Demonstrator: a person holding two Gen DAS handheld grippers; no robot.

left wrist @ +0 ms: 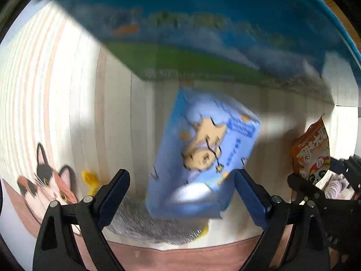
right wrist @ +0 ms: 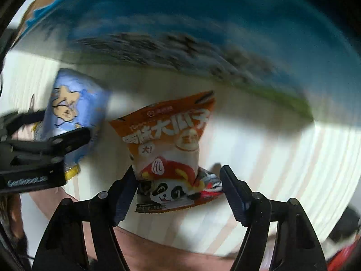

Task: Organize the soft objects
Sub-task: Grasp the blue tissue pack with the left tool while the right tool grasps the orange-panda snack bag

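A light blue snack bag (left wrist: 200, 155) with a cartoon animal sits blurred between the open fingers of my left gripper (left wrist: 181, 189); only the right finger is near its edge. It also shows in the right wrist view (right wrist: 74, 117). An orange snack bag (right wrist: 171, 149) with a panda print lies between the open fingers of my right gripper (right wrist: 178, 192), its lower edge touching the left finger. The orange bag also shows at the right of the left wrist view (left wrist: 312, 153). Whether either bag is falling or resting, I cannot tell.
A large blue and green box (left wrist: 203, 33) stands behind both bags, also seen in the right wrist view (right wrist: 203, 33). The surface is a striped cloth (left wrist: 67, 90) with a calico cat picture (left wrist: 49, 185). A silver foil pack (left wrist: 153, 223) lies under the blue bag.
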